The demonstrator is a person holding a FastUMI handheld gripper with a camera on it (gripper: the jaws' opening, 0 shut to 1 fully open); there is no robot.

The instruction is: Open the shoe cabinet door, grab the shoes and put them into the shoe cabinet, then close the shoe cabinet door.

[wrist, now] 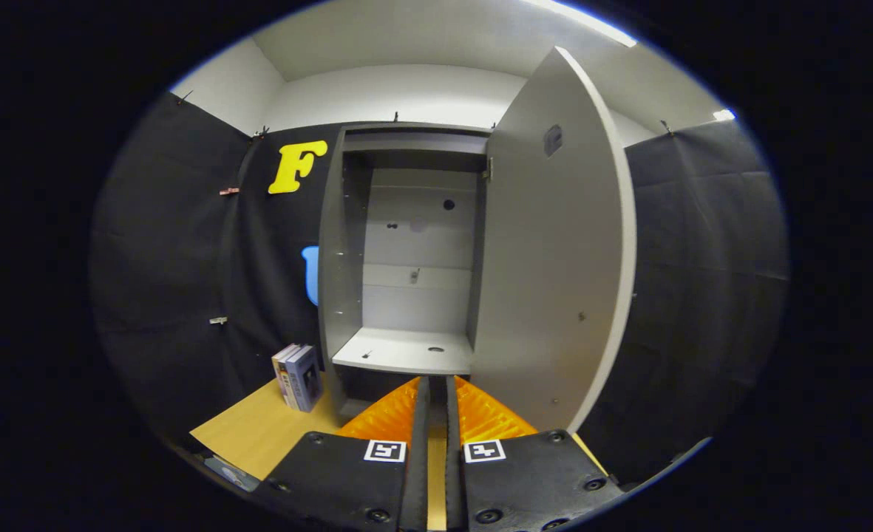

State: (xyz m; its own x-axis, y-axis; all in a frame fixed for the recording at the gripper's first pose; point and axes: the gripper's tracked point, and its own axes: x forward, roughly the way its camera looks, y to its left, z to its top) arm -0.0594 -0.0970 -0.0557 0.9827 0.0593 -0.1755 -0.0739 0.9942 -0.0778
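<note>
The shoe cabinet (406, 244) is being faced head-on, its door (554, 244) swung wide to the right and its shelf (406, 349) lying bare. The gripper (436, 388) is being held with its fingers narrowed to a slim gap, nothing pinched between them, their tips just below the shelf's front edge. No shoes are being seen from here. A few boxes (297, 377) are standing on the bench (259, 428) near its back edge, just left of the cabinet. With the door judged done, the shoes are probably to be sought next: the fingers should be spread before a shoe is approached, and the door edge kept clear while turning.
</note>
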